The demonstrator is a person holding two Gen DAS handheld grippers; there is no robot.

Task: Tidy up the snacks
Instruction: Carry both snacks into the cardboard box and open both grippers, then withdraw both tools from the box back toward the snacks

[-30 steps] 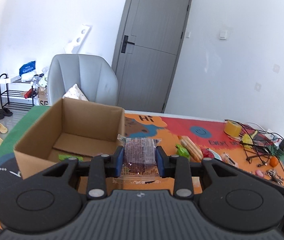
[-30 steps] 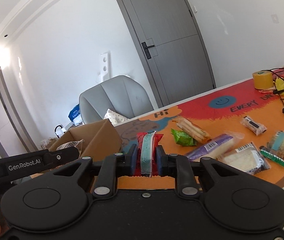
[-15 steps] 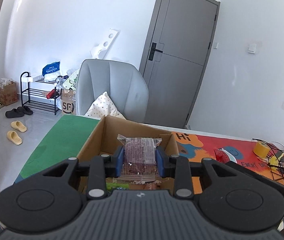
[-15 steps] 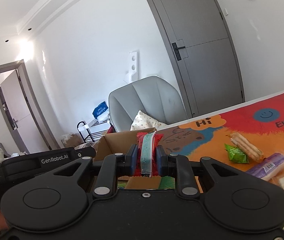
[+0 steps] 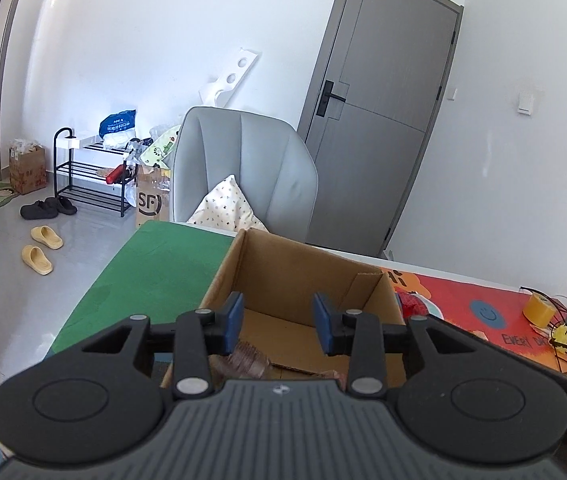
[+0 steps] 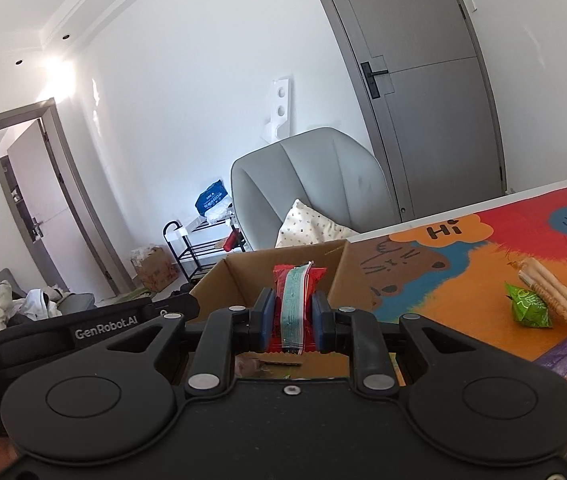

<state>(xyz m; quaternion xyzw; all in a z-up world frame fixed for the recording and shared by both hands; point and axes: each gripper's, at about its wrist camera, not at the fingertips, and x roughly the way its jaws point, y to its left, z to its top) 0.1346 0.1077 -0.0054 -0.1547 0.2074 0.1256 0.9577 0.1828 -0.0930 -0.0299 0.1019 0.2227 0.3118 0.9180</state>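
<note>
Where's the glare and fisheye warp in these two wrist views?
Right wrist view: blown-out bright patch on the wall by the ceiling at upper left; grey door bows strongly. Left wrist view: even daylight, no glare; grey door leans, and the dropped snack packet in the cardboard box looks smeared.

A home: armchair [image 5: 243, 172], shoe rack [image 5: 83, 176], slippers [image 5: 41, 248].

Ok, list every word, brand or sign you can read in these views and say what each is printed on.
"GenRobot.AI" on the left gripper's body.
"SF" on the brown paper bag beside the grey chair.
"Hi" in an orange bubble on the table mat.
"EVERY D..." on the mat, cut off by the wire rack.
Print on the blue bag on the shoe rack and on the red snack packet: too small to read.
</note>
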